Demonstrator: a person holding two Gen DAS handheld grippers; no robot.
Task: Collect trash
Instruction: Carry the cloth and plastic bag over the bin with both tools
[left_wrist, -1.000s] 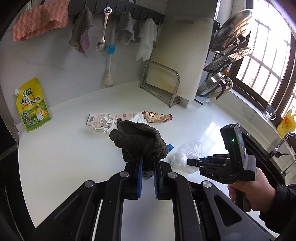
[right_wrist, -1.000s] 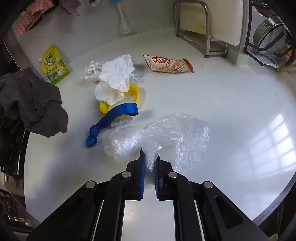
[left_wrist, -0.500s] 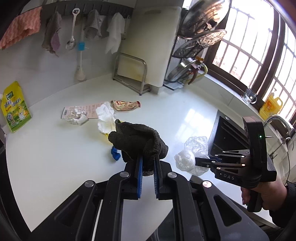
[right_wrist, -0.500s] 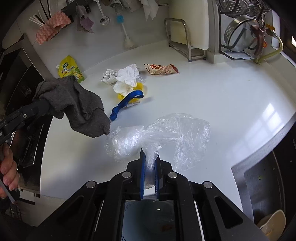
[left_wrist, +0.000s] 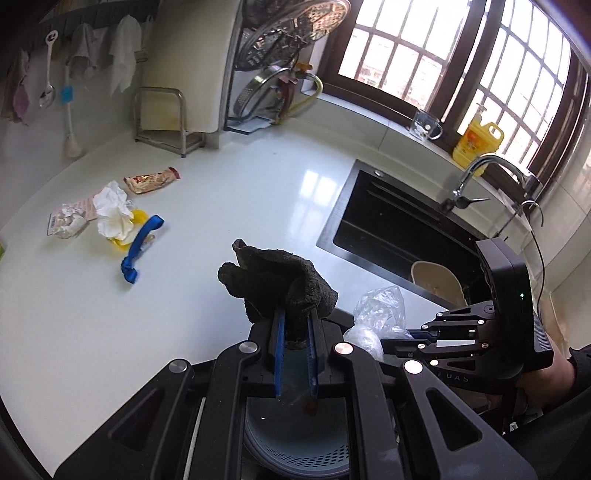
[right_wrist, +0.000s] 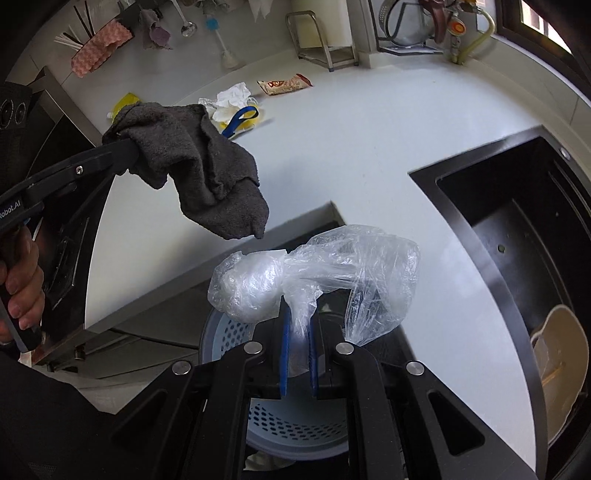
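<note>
One clear plastic bag (right_wrist: 314, 273) hangs clenched in the right gripper's (right_wrist: 298, 343) fingers above one perforated bin (right_wrist: 295, 424). One grey rag (left_wrist: 277, 288) is pinched in the left gripper (left_wrist: 295, 332). One wrapper (left_wrist: 151, 180), one tissue (left_wrist: 110, 214), one blue strap (left_wrist: 142, 240) lie on the table (left_wrist: 240, 192).

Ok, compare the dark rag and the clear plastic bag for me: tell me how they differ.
The dark rag is opaque grey terry cloth; the clear plastic bag is see-through, crinkled film. The rag hangs limp in folds from the left gripper, while the bag keeps a puffed shape, with a wad at one end, in the right gripper. Shared: each is pinched between shut jaws, held off the counter above a perforated bin.
</note>
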